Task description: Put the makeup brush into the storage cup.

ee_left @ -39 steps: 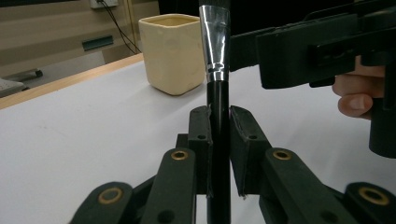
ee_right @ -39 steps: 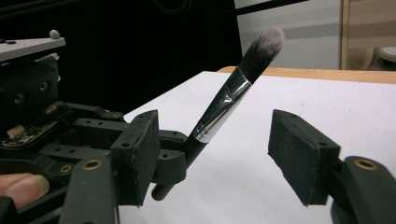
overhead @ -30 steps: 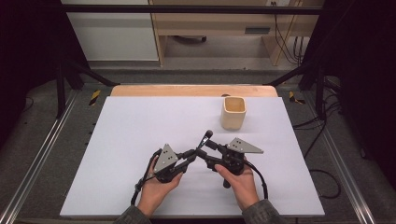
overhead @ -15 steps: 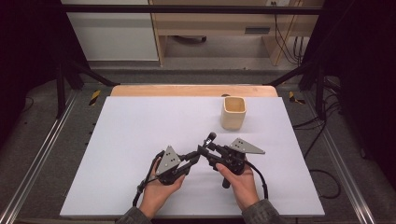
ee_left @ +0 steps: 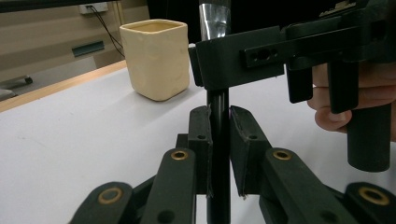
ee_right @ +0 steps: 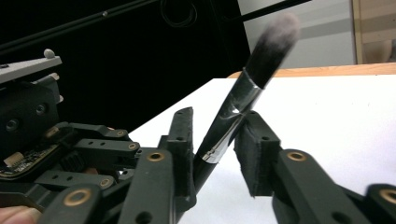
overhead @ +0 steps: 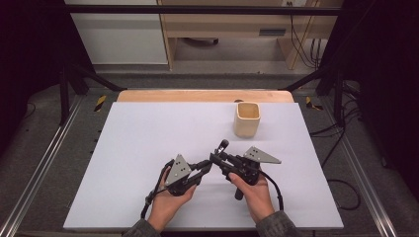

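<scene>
My left gripper [ee_left: 218,140] pinches brush [ee_left: 218,116] by black handle, unchanged from second ago. My right gripper [ee_right: 217,140] jaws have just been closing around silver ferrule; gap narrower than before, whether both pads touch I cannot tell. Brush upright above white table [overhead: 148,143], in front of cream cup [overhead: 246,119]. Hands kept place.

The brush [overhead: 221,149] stands between both grippers on the table [overhead: 148,133], the cup [overhead: 246,119] behind it.

table [overhead: 148,148] – white sheet | on it – cream cup [overhead: 246,119]
</scene>
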Tool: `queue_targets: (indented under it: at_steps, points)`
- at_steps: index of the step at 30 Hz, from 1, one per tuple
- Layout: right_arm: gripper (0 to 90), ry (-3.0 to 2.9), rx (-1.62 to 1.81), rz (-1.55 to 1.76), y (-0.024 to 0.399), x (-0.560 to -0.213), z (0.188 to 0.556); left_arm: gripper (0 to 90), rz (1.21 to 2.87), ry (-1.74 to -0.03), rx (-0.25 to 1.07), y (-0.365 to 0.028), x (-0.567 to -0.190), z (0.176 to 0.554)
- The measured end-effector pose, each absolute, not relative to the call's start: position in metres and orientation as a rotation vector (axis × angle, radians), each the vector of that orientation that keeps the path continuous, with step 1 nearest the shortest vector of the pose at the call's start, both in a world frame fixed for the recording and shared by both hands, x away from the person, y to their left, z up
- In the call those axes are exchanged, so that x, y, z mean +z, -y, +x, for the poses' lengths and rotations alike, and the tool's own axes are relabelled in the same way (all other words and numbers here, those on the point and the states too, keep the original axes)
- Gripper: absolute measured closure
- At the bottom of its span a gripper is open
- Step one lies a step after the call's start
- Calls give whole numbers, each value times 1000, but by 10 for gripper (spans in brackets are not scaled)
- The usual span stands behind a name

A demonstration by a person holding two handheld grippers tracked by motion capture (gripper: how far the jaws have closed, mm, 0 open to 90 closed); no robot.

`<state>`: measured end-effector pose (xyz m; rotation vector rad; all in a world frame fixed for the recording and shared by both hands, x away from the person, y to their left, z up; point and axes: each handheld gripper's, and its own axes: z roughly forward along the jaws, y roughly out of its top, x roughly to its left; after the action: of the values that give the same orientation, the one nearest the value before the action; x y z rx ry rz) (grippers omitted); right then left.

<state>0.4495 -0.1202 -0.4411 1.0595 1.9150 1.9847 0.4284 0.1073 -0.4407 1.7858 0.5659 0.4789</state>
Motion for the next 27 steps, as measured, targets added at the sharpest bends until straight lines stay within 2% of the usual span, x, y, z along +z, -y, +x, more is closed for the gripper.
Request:
queue_targets:
  at_steps: [11, 27]
  points:
    - [788, -1933, 2012, 1032, 119, -441, 448, 787, 1796, -574, 467, -105, -443, 429]
    - [788, -1902, 1818, 966, 132, -438, 450, 553, 1781, -626, 464, -113, -444, 437]
